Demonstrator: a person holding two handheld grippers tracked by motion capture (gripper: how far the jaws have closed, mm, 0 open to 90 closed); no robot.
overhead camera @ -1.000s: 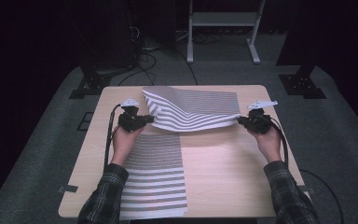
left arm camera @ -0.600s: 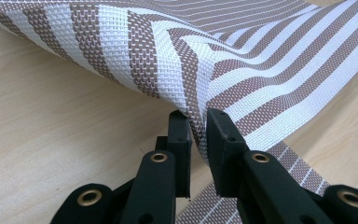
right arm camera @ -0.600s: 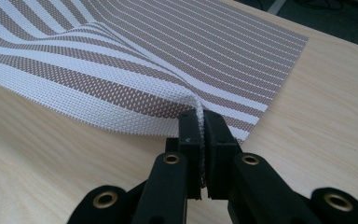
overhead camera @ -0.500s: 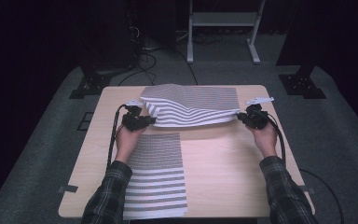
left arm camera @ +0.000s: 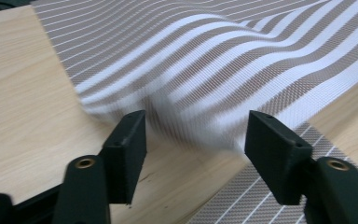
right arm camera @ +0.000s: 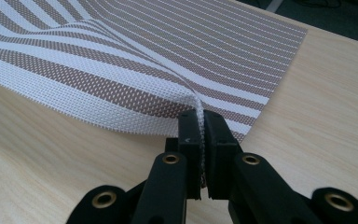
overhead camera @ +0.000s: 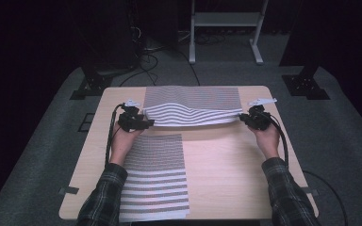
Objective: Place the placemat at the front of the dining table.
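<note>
— Folding a striped mat (overhead camera: 192, 106) across the far half of a wooden table (overhead camera: 226, 174), near edge brought back over the rest and caught mid-sag. Left gripper (overhead camera: 147, 123) with jaws just parted, standing well apart, mat corner (left arm camera: 177, 126) loose and blurred between them, touching neither pad. Right gripper (overhead camera: 243, 118) clamped tight on the opposite corner (right arm camera: 199, 109), woven edge pinched upright between the pads.

— Second striped mat (overhead camera: 156, 181) lying flat near the front edge, under the left forearm, untouched?

— Untouched, and just short of the folded one. Judged as the release step of a fold: left side let go, right side yet to follow.

— Next move, then?

— Probably opening the right jaws so that corner drops level with the left, then drawing both grippers back clear of the weave. Calls for a straight pull-away, without snagging the open mesh or dragging the top layer askew. Ripple along the near edge likely to settle once both corners lie free; otherwise a press along the crease.
</note>
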